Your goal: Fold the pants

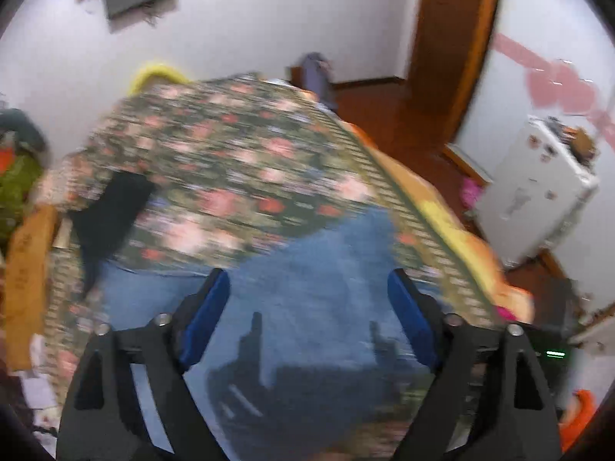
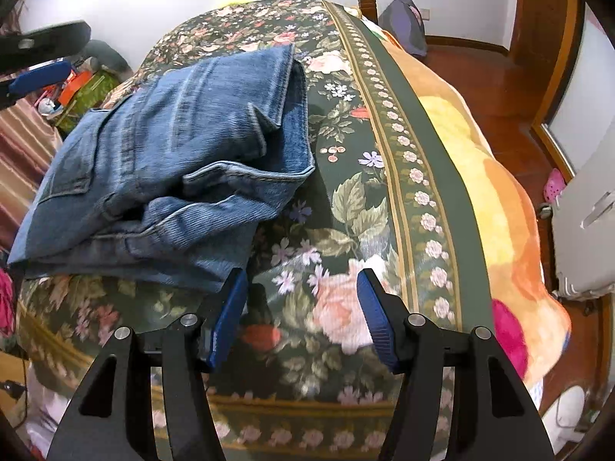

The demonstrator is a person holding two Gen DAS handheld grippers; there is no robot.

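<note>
Blue jeans (image 2: 180, 169) lie folded in a thick bundle on the floral bedspread (image 2: 346, 199), left of centre in the right wrist view. My right gripper (image 2: 301, 288) is open and empty, just off the bundle's near right corner, above the bedspread. In the blurred left wrist view the jeans (image 1: 307, 307) fill the space under my left gripper (image 1: 307, 288), which is open and empty above them. The left gripper also shows at the top left of the right wrist view (image 2: 38, 65).
An orange and yellow blanket (image 2: 499, 211) hangs over the bed's right side. A white cabinet (image 1: 538, 196) stands on the wooden floor (image 2: 492, 73) to the right. A purple bag (image 2: 403, 23) sits past the bed's far end. Clutter (image 2: 84, 88) lies to the left.
</note>
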